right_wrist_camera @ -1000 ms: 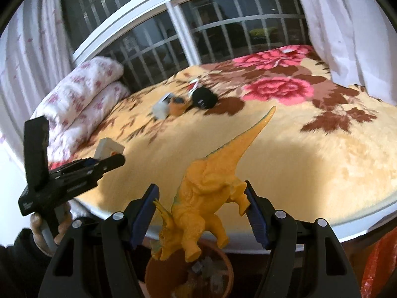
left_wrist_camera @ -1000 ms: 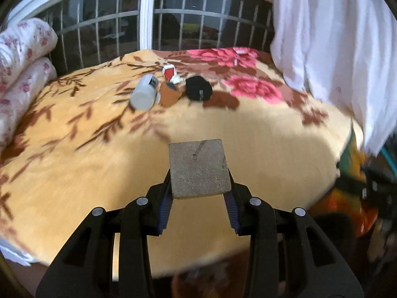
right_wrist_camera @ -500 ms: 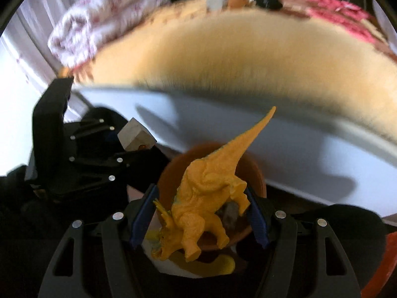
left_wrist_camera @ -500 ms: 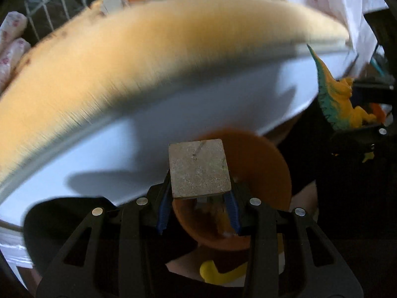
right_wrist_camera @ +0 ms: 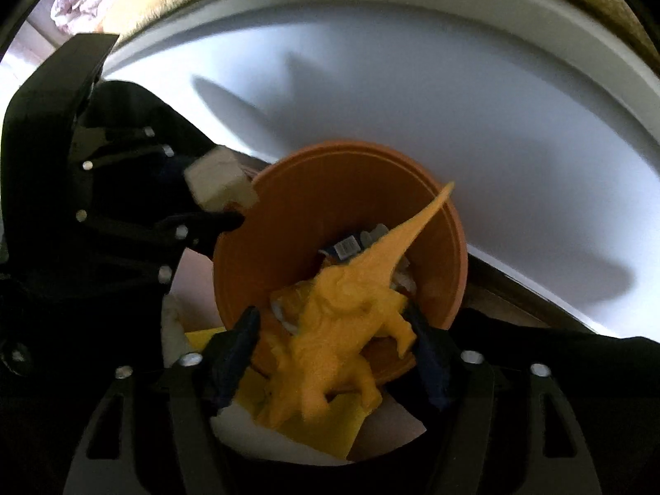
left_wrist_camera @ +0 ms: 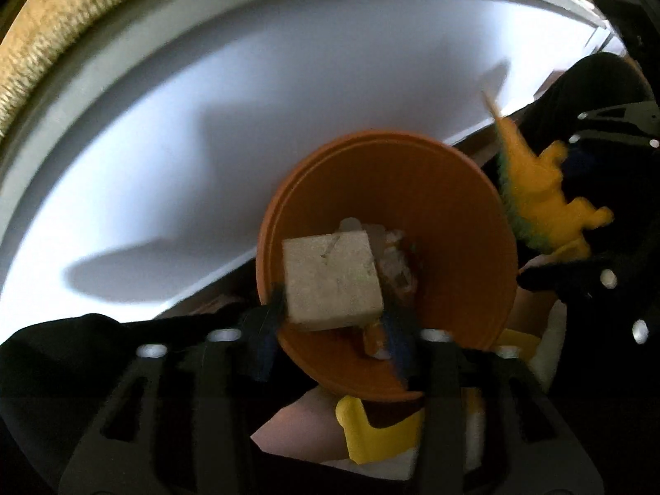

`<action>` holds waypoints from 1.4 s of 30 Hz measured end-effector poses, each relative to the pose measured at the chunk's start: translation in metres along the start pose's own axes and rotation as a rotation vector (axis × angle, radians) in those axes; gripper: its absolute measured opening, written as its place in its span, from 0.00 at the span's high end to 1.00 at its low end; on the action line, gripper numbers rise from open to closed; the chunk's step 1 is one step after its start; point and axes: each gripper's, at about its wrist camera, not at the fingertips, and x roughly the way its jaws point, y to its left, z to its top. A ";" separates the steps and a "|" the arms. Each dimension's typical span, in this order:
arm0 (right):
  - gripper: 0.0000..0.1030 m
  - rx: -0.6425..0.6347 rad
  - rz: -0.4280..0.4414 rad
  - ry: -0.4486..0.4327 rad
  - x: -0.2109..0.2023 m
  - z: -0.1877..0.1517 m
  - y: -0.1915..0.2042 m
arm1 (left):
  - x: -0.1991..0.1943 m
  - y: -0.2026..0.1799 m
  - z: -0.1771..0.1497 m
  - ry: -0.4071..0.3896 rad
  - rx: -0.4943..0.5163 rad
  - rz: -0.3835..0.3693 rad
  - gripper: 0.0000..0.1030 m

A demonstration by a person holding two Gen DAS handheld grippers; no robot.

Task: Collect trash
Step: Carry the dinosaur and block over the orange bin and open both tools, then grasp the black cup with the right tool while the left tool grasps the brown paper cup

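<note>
With both claws tipped steeply down over the bin, readout near to far:

left gripper (left_wrist_camera: pixel 334 330): jaws have just been opening — spread wide; the tan block (left_wrist_camera: pixel 332 282) sits between them over the bin mouth, and blur hides whether either blue pad touches it.
right gripper (right_wrist_camera: pixel 336 352): jaws have just been opening too, spread wide; the orange toy dinosaur (right_wrist_camera: pixel 342 326) hangs between them, tail pointing up and away. A gap shows on the left side, right pad close to a leg; contact unclear in the blur.
orange bin (right_wrist_camera: pixel 264 255): round, open, directly under both claws. Scraps and a barcoded wrapper (right_wrist_camera: pixel 348 245) lie at the bottom.
floor items: a yellow piece (left_wrist_camera: pixel 371 437) and something white (right_wrist_camera: pixel 171 330) lie beside the bin base, part hidden.
cross view: block (right_wrist_camera: pixel 218 183) shows at the bin's left rim in the right camera; dinosaur (left_wrist_camera: pixel 544 198) at its right rim in the left camera.
white bed frame (left_wrist_camera: pixel 247 103): curved panel just behind the bin, claw shadows across it.
yellow blanket (left_wrist_camera: pixel 53 20): fuzzy edge on top of the frame — farthest.
</note>
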 end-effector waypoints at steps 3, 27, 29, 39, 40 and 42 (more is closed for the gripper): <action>0.21 0.005 -0.009 -0.007 -0.003 -0.002 -0.002 | -0.004 -0.003 0.001 -0.025 -0.001 0.009 0.21; 0.18 0.006 0.019 -0.407 -0.186 0.067 -0.035 | -0.148 0.056 0.033 -0.386 -0.113 -0.016 0.13; 0.18 -0.001 -0.008 -0.448 -0.193 0.090 -0.046 | -0.158 0.070 0.045 -0.440 -0.154 0.017 0.13; 0.18 0.106 -0.088 -0.532 -0.176 0.226 -0.109 | -0.145 0.101 0.106 -0.538 -0.327 0.047 0.13; 0.18 0.128 -0.091 -0.540 -0.172 0.238 -0.116 | -0.143 0.101 0.113 -0.538 -0.328 0.066 0.13; 0.18 0.161 -0.098 -0.550 -0.165 0.258 -0.126 | -0.137 0.101 0.124 -0.537 -0.324 0.081 0.13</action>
